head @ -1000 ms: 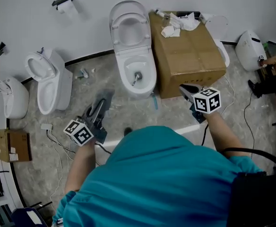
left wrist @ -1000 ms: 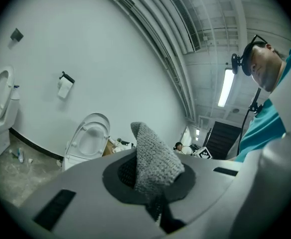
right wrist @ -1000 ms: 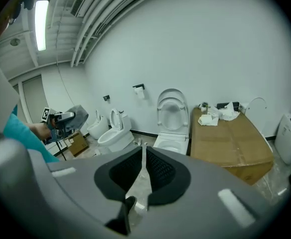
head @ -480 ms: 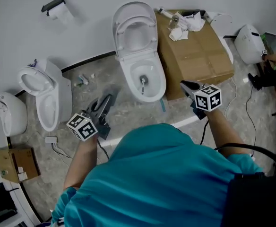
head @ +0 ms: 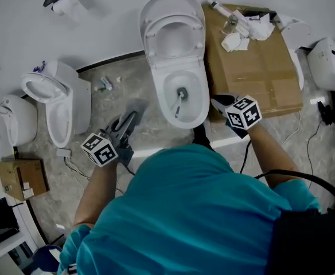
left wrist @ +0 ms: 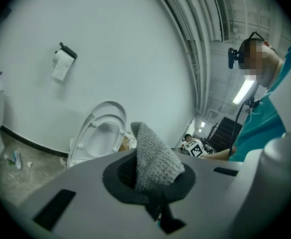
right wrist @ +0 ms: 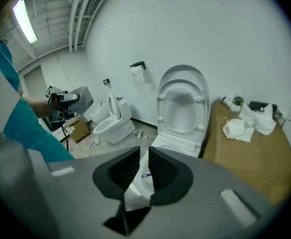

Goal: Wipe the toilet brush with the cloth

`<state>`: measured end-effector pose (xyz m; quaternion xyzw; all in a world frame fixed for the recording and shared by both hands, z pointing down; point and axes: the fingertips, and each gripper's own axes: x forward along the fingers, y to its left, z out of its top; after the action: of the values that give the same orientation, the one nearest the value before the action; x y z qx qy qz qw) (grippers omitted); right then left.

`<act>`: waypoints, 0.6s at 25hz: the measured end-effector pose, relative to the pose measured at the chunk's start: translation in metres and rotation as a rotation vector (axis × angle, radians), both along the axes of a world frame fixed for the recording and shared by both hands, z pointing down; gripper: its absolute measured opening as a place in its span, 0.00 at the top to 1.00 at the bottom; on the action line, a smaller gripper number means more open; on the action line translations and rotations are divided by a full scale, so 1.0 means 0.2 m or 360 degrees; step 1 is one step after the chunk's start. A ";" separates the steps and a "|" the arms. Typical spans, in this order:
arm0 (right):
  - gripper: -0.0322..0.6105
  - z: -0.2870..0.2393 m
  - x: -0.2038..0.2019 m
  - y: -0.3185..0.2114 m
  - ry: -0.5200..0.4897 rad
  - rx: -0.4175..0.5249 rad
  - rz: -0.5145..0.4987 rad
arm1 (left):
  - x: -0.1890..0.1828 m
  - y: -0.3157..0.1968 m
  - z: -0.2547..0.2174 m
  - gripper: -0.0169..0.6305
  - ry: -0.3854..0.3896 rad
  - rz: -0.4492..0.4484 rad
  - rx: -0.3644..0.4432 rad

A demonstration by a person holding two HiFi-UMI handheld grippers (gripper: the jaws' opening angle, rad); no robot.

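Toilet has come closer. Toilet brush stands in its bowl, 10 o'clock of right gripper; probably light, stiff, slippery, so grab the handle. Right jaws are empty and have just been opening. Left gripper clamps limp cloth.

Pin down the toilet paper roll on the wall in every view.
Head view: toilet paper roll, top left corner.
Left gripper view: upper left.
Right gripper view: upper middle.
Shared landmark: the raised toilet seat, right of the roll in all three.
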<state>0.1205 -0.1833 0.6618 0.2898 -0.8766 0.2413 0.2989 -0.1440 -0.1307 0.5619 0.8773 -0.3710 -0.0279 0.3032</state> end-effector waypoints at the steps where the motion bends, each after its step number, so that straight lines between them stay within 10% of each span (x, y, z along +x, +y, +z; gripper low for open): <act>1: 0.91 0.07 0.00 -0.08 0.0005 -0.0021 -0.0057 | 0.03 -0.06 0.04 0.95 -0.0001 -0.0043 -0.0034; 6: 0.88 0.42 -0.05 -0.48 0.0124 -0.0074 -0.0372 | 0.14 -0.36 0.26 0.95 -0.0043 -0.0218 -0.0250; 15: 0.75 1.30 -0.28 -0.70 0.0427 -0.0178 -0.0647 | 0.17 -0.75 1.01 0.95 -0.0074 -0.0102 -0.0396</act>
<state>0.0642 -0.3224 0.9212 0.1199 -0.8546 0.1837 0.4707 -0.1101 -0.2804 0.7648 0.8210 -0.4063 0.0290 0.4001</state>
